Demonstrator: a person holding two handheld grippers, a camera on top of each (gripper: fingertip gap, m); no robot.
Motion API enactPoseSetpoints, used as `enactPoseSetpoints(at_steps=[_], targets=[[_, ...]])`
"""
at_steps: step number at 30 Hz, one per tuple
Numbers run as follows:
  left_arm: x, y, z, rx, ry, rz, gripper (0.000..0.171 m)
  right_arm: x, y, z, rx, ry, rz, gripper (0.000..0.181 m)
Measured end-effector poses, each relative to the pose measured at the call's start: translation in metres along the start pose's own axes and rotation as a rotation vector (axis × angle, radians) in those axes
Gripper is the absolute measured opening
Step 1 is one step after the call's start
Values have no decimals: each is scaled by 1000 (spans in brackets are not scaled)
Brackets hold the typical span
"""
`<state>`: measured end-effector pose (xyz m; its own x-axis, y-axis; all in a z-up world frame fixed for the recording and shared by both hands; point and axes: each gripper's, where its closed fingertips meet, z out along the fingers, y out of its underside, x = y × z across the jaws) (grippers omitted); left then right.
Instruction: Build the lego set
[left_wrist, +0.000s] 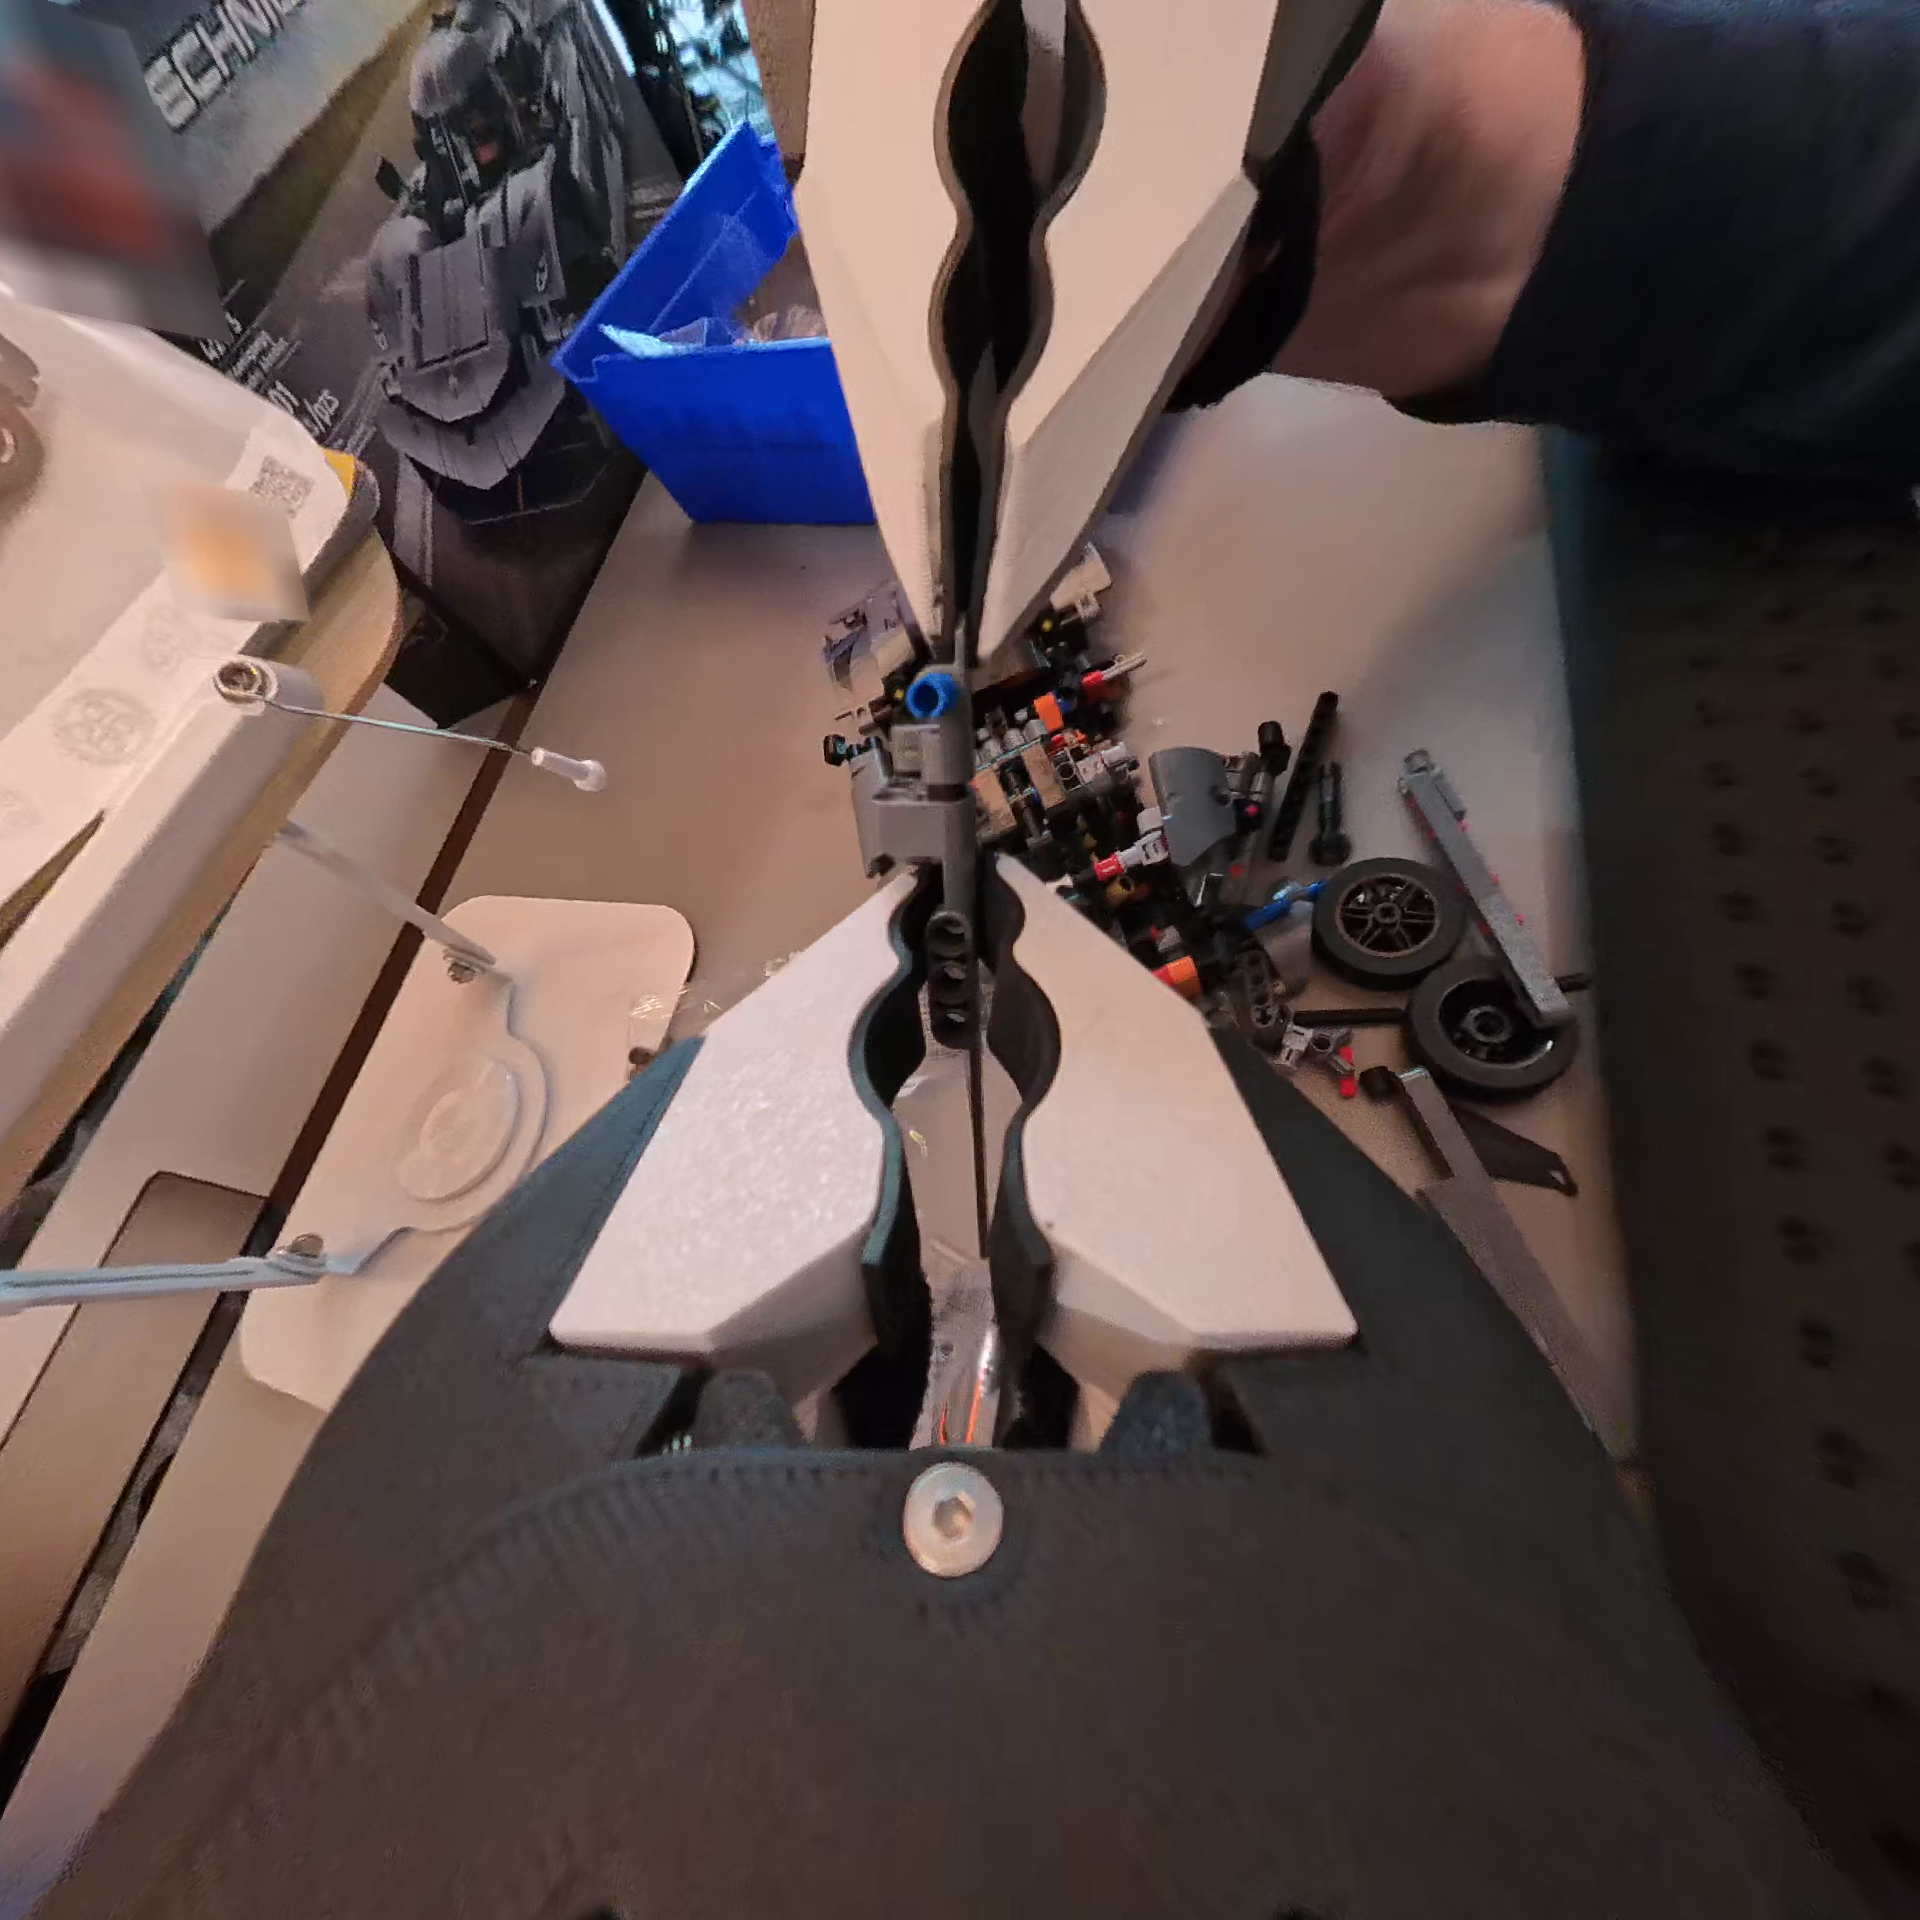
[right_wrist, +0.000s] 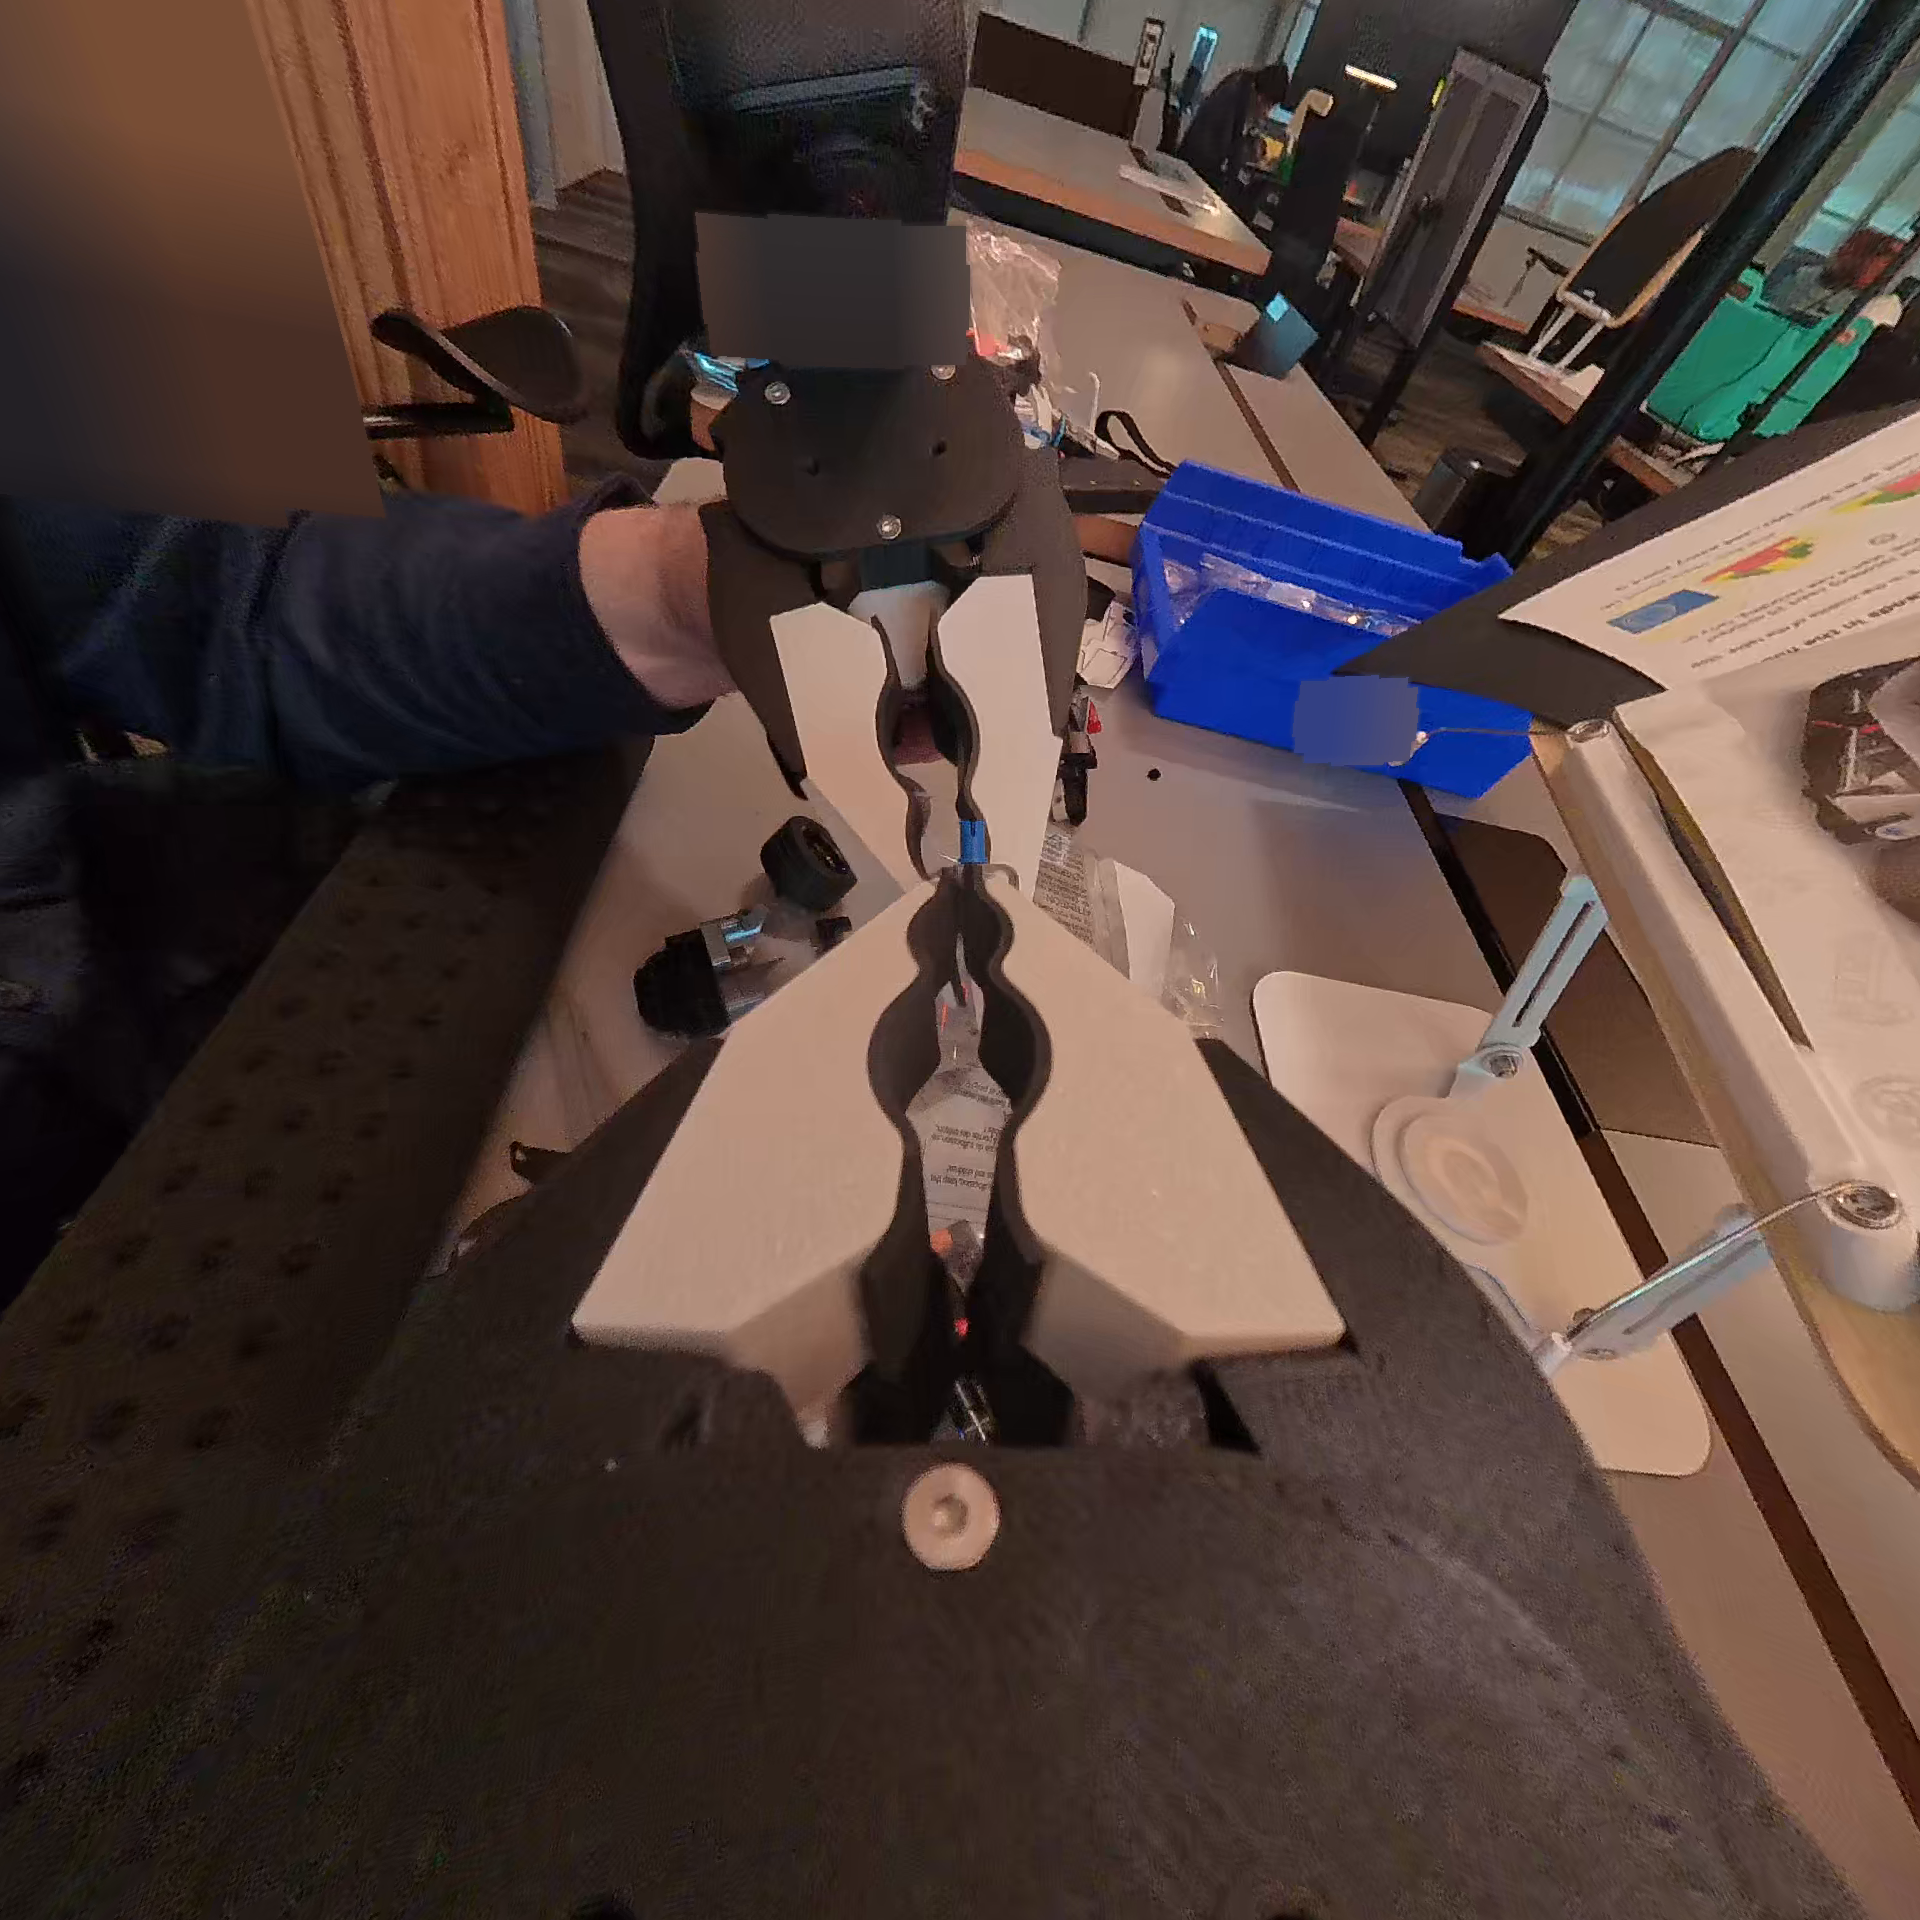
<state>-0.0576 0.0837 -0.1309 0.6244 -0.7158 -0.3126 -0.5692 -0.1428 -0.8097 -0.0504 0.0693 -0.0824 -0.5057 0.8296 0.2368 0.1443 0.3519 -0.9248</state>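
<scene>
My left gripper is shut on a small lego assembly and holds it above the table. Its pads clamp a black beam with holes. Grey blocks sit above the beam, with a blue pin at the top left. My right gripper comes in from the far side, its fingertips closed together at the assembly's top end, just above the blue pin. In the right wrist view my right gripper meets the left gripper tip to tip. The blue pin shows just beyond my tips.
A pile of loose lego parts lies on the table under the grippers. Two black wheels and a long grey beam lie to its right, near the table edge. A blue bin, the set box and a booklet stand are at the left. About 5 cm separates my left fingertips from my right.
</scene>
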Motion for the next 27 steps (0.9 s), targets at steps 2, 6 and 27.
enactPoseSetpoints(at_steps=[2, 6, 27], targets=[[2, 4, -2, -29, -8, 43, 4, -5, 6, 0, -35, -17, -18, 0], [6, 8, -5, -59, -14, 107, 4, -11, 13, -2, -50, -44, -27, 0], [11, 18, 0, -128, -13, 157, 4, -14, 25, 20, -97, 61, -69, 5]])
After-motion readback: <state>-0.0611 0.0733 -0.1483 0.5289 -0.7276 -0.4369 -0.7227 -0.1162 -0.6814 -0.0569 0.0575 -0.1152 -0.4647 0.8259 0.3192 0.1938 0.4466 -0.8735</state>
